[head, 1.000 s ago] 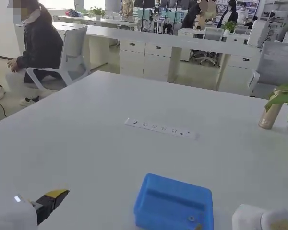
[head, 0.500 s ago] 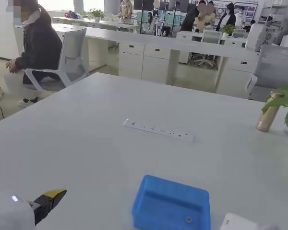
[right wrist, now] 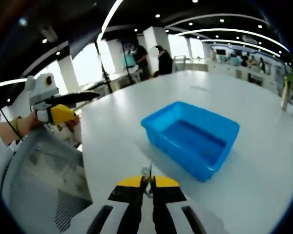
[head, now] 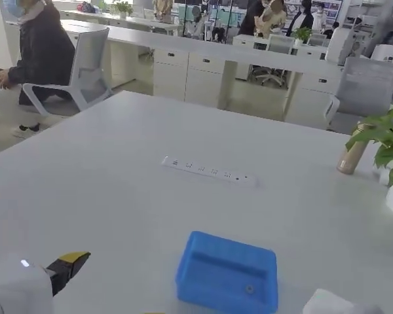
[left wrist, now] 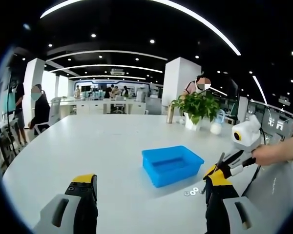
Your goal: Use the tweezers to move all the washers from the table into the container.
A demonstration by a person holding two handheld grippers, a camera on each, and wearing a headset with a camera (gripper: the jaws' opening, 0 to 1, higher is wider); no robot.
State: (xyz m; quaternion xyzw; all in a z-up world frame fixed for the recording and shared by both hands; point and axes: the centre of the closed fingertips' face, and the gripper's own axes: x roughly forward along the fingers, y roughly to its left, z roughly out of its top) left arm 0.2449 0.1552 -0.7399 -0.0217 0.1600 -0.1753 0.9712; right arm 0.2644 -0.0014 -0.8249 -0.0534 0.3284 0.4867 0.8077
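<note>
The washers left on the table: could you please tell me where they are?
In the left gripper view, the washers lie on the table before the blue container's right corner, beside the tweezers' tip.

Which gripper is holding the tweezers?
The right gripper: its jaws are shut on the thin tweezers. The left gripper has its jaws wide apart, holding nothing.

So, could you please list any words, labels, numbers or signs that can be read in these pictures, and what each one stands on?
No text can be read.
On the power strip: small marks by the sockets, too small to read.
On the wall panels behind the far desks: blurred.
On the blue container: no label visible.
On the tan bottle: no print visible.
On the tweezers: no marking visible.
</note>
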